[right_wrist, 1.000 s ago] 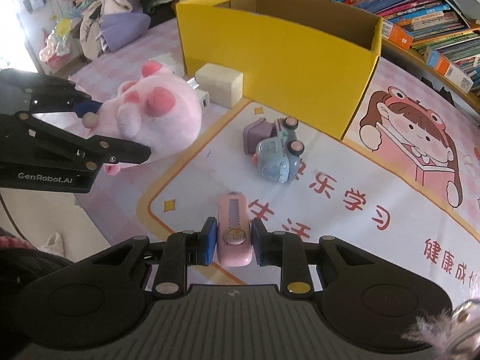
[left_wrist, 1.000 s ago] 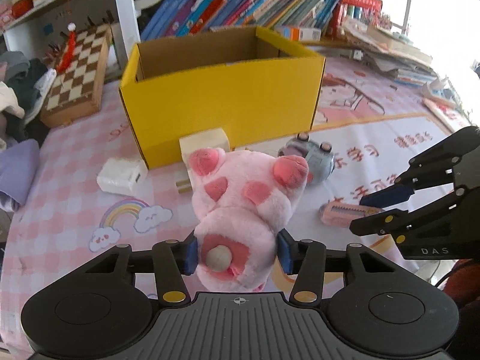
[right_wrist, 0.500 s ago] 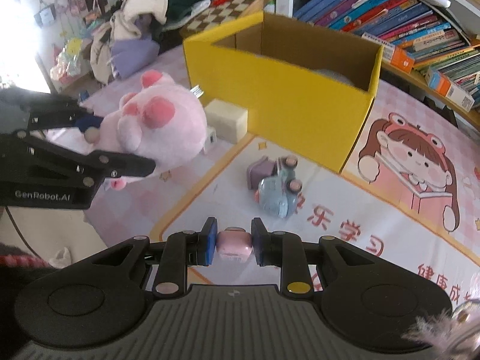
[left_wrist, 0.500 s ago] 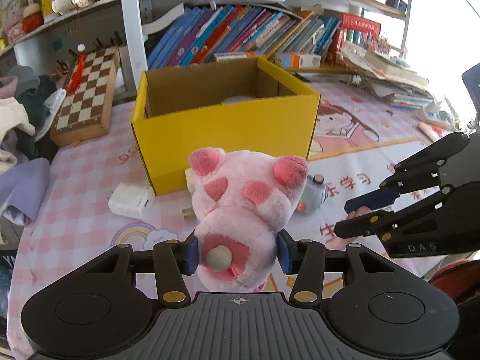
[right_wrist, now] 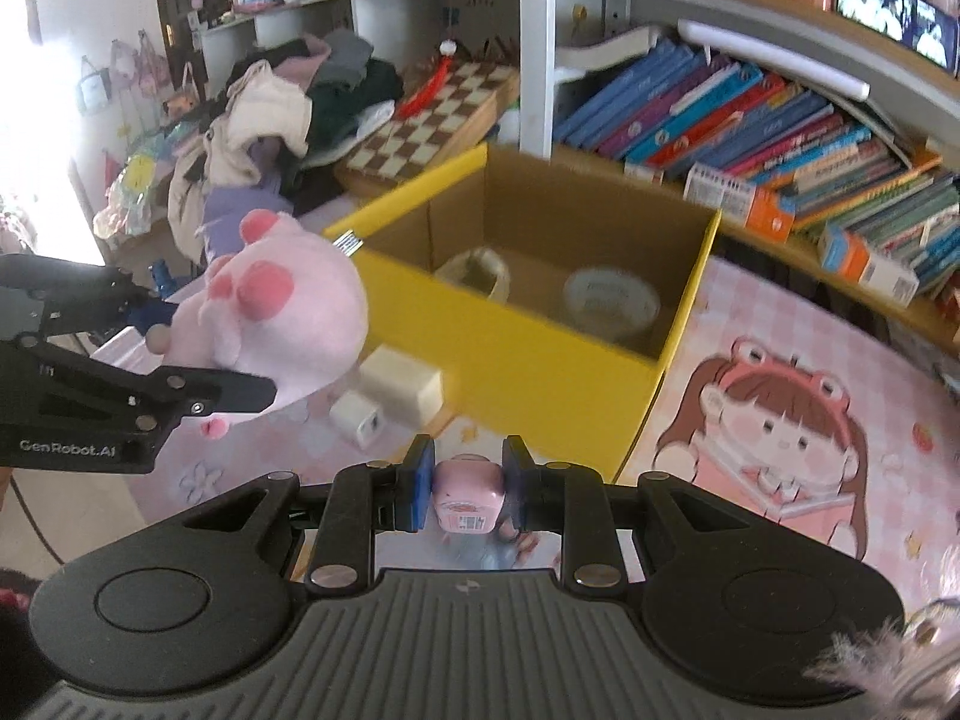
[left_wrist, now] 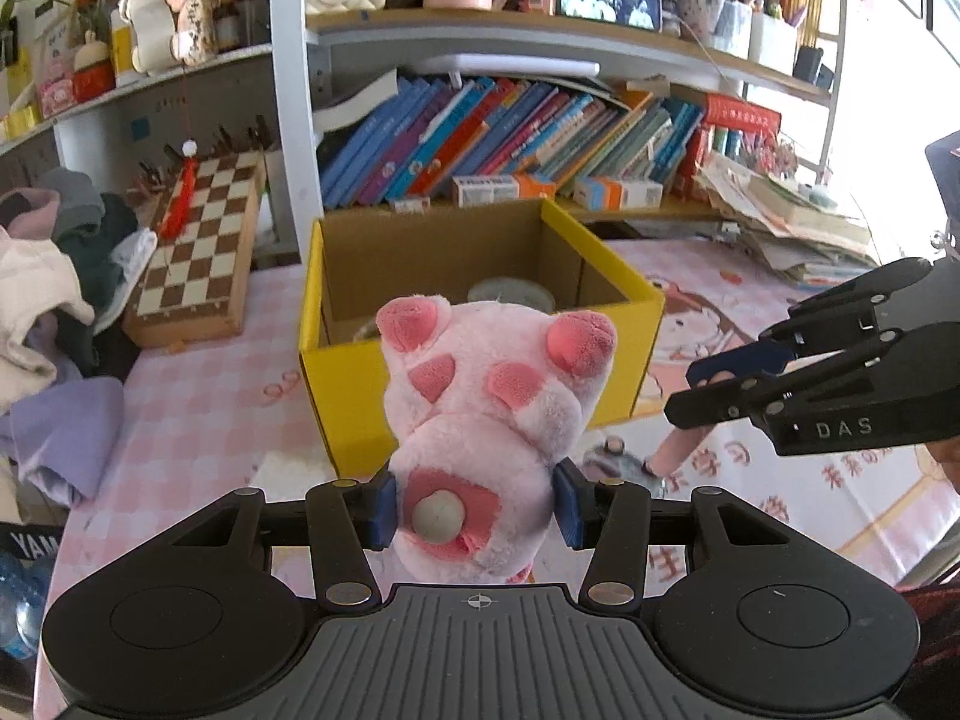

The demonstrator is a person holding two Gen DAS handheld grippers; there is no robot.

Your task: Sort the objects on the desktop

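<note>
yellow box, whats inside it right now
The yellow box holds a pale round lidded tub and a beige ring-shaped thing on its cardboard floor. The near wall hides the front strip.

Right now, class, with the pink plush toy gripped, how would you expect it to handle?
The pink plush toy probably squashes: the left gripper pinches its base inward. It looks light for its bulk, standing upright from that one grip. Its fuzzy fabric likely resists slipping.
</note>
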